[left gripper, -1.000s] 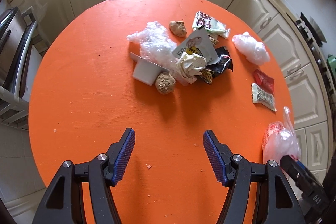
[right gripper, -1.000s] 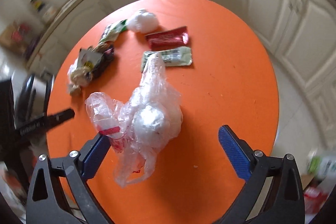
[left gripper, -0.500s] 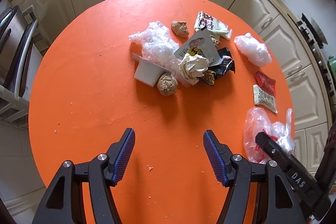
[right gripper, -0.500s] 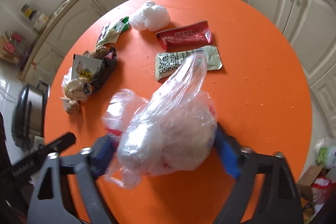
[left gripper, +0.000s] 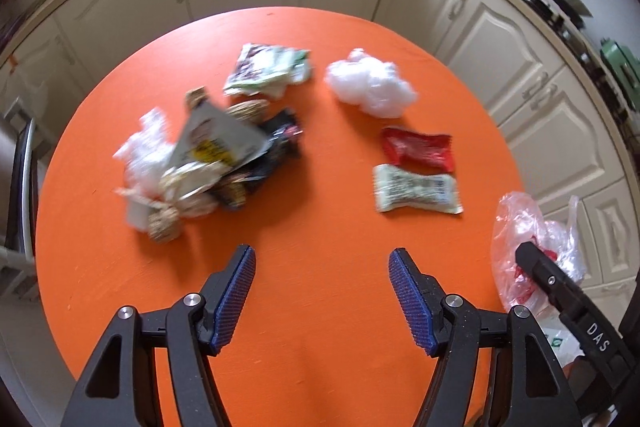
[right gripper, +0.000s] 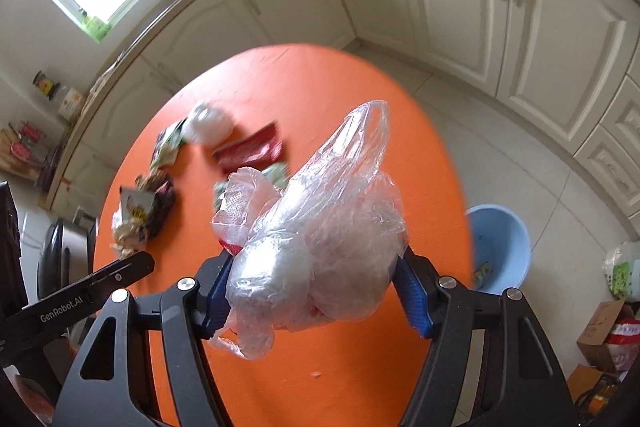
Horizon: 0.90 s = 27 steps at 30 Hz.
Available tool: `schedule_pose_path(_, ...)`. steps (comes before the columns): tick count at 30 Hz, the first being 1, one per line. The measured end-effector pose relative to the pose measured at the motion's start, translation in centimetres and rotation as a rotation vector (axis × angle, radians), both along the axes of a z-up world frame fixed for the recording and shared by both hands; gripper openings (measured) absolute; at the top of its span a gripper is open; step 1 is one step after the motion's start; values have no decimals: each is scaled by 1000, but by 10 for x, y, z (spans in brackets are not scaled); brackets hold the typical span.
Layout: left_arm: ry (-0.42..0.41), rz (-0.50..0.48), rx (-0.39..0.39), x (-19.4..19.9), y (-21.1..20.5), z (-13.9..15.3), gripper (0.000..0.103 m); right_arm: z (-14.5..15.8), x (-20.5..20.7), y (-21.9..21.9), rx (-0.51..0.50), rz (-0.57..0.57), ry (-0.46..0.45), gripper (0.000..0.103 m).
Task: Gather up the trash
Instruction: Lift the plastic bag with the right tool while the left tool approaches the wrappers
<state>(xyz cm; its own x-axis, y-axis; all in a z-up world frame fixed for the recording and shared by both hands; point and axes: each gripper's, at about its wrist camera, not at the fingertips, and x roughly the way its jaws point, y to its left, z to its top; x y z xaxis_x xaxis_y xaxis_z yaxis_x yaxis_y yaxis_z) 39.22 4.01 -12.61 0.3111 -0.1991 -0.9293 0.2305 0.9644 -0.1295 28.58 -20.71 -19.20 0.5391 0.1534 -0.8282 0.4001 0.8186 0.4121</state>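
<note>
Between the closing jaws of the right gripper (right gripper: 312, 291) a crumpled clear plastic bag (right gripper: 320, 247) is pinched, hiding part of the orange table (right gripper: 360, 367). Nothing is held between the spread jaws of the left gripper (left gripper: 322, 297). Farther off, blurred wrappers (left gripper: 224, 163) are heaped, their labels unreadable. Beyond the table edge, a blue bucket (right gripper: 500, 247) is half hidden.

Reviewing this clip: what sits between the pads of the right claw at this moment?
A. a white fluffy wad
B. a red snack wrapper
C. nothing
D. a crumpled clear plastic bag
D: in the right wrist view the crumpled clear plastic bag bulges between the closing blue pads of the right claw, lifted above the orange table, while the red snack wrapper lies on it.
</note>
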Motion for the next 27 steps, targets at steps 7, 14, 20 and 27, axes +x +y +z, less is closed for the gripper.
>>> schedule_pose_path(7,40,-57,39,25,-79,-19,72,10,-5,-57,-43,-73,-25,70)
schedule_pose_path(14,93,-58,108,49,-124,-62,72,5,-10,-82,-22,-100,-43,70)
schedule_pose_path(20,19,10,126,58,-130,-76,75,-3,-8,-90,0,-104,-41,70)
schedule_pose_path(27,-19,-31,124,57,-130,-81,56,-9,-6,-88,14,-91,-26,70)
